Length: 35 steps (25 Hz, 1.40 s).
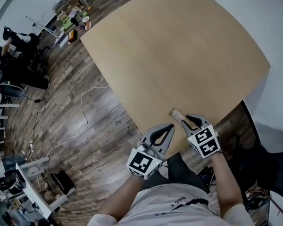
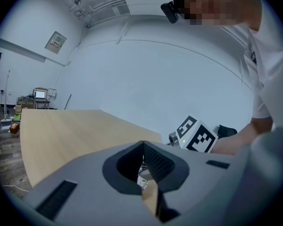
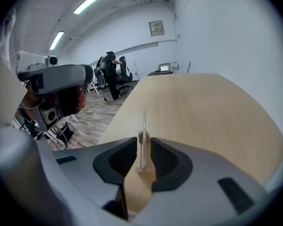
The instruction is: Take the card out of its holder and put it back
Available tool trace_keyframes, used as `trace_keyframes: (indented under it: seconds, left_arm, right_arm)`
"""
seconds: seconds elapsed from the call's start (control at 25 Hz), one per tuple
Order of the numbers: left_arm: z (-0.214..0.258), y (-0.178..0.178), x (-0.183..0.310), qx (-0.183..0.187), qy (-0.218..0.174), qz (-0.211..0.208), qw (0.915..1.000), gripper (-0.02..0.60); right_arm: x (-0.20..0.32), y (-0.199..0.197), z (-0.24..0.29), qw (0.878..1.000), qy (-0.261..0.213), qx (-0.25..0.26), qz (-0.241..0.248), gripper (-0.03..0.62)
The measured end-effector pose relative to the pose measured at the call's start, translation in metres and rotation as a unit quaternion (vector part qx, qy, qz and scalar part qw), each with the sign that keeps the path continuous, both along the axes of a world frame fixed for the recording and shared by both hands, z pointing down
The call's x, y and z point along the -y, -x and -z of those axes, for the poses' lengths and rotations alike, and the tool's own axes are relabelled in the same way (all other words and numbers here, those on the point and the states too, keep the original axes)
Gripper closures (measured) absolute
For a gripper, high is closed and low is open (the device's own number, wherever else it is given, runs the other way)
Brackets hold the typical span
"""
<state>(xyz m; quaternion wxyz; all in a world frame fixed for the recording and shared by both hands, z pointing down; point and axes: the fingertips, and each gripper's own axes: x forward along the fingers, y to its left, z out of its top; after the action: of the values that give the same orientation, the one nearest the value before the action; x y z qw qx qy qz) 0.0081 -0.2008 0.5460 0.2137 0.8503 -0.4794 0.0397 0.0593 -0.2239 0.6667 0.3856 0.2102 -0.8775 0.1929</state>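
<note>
A thin pale card (image 3: 143, 124) stands edge-on between the pads of my right gripper (image 3: 142, 138), with a small wooden piece that looks like its holder (image 3: 144, 166) at its foot. From the head view, the card (image 1: 175, 113) pokes out past the right gripper (image 1: 185, 118) over the near edge of the tan table (image 1: 179, 55). The right jaws are shut on it. My left gripper (image 1: 171, 125) hovers just left of it, off the table edge, with its tips touching and nothing between them. In its own view the left gripper (image 2: 143, 144) is shut, and the right gripper's marker cube (image 2: 195, 136) lies just beyond.
A white cable (image 1: 85, 119) trails over the wooden floor left of the table. Office chairs (image 1: 19, 65) and clutter (image 1: 73, 20) stand at the far left. A person (image 3: 111, 74) stands by chairs far off.
</note>
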Motion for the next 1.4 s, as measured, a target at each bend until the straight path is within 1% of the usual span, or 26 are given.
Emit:
trace_keyframes:
  seconds: [0.12,0.2,0.4,0.56,0.76,1.0,1.4]
  left_arm:
    - [0.0,0.0,0.001,0.0,0.0,0.001,1.0,0.568]
    - [-0.002,0.001,0.0,-0.001,0.003,0.003,1.0,0.568]
    - [-0.003,0.003,-0.002,-0.001,0.007,0.008,0.9999,0.568]
    - [-0.004,0.007,-0.003,-0.005,0.008,0.012,0.9999,0.568]
    - [0.001,0.01,-0.003,-0.005,0.003,0.013,0.9999,0.568]
    - [0.006,0.008,-0.006,-0.008,-0.001,0.009,0.9999,0.568]
    - [0.033,0.01,-0.016,-0.009,-0.02,-0.011,0.9997,0.568]
  right_arm:
    - [0.001,0.002,-0.005,1.0,0.002,-0.002,0.003,0.53]
    - [0.001,0.003,-0.006,1.0,0.005,-0.004,0.006,0.543]
    - [-0.001,0.005,-0.004,1.0,0.009,-0.002,0.019,0.565]
    - [0.0,0.009,0.002,1.0,0.008,0.004,0.022,0.566]
    - [0.006,0.005,0.019,1.0,0.012,0.021,0.009,0.566]
    - [0.011,-0.001,0.044,0.999,0.003,0.041,-0.008,0.566]
    - [0.003,-0.002,0.099,0.995,-0.007,0.087,-0.045,0.566]
